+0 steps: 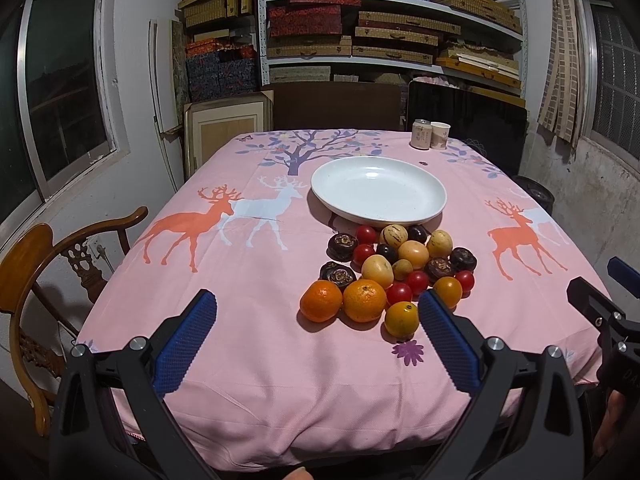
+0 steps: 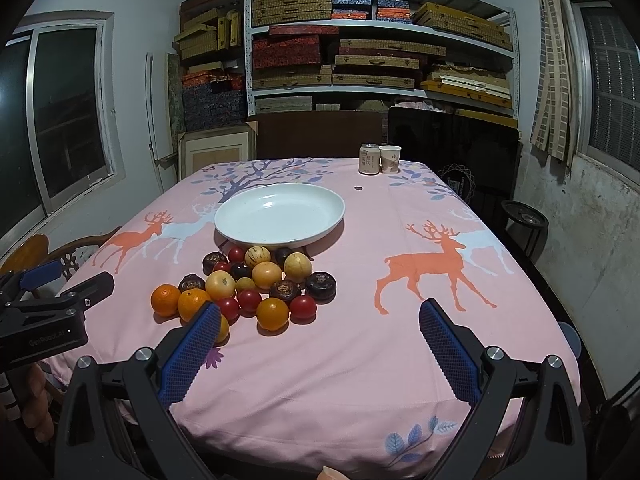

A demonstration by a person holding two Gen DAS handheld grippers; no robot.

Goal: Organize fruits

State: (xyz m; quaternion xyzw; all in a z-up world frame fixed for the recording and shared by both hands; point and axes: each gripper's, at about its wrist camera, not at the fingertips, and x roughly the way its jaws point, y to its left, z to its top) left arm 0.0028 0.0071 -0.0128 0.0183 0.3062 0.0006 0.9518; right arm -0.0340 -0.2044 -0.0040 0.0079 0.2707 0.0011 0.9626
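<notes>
The left hand-held gripper hovers released over the near edge of the bench, its blue pads spread wide with nothing between them, and the right hand-held gripper hangs the same way, empty and spread, nearer the bench's right side. Just beyond them the pile of fruit lies on the pink cloth, between the near edge and the empty white plate, whose front rim the farthest fruits touch or nearly touch. The oranges at the front look firm and fairly heavy, best pinched across the middle; being round, they will likely roll if nudged. The small red tomatoes look smooth, slippery and easily crushed, so they call for a light squeeze. The dark wrinkled fruits seem harder and flatter, probably easier to grip. The left wrist view shows a wooden chair by the left edge; the right wrist view shows more bare cloth toward the right edge and, at the far edge, a can beside a paper cup.
</notes>
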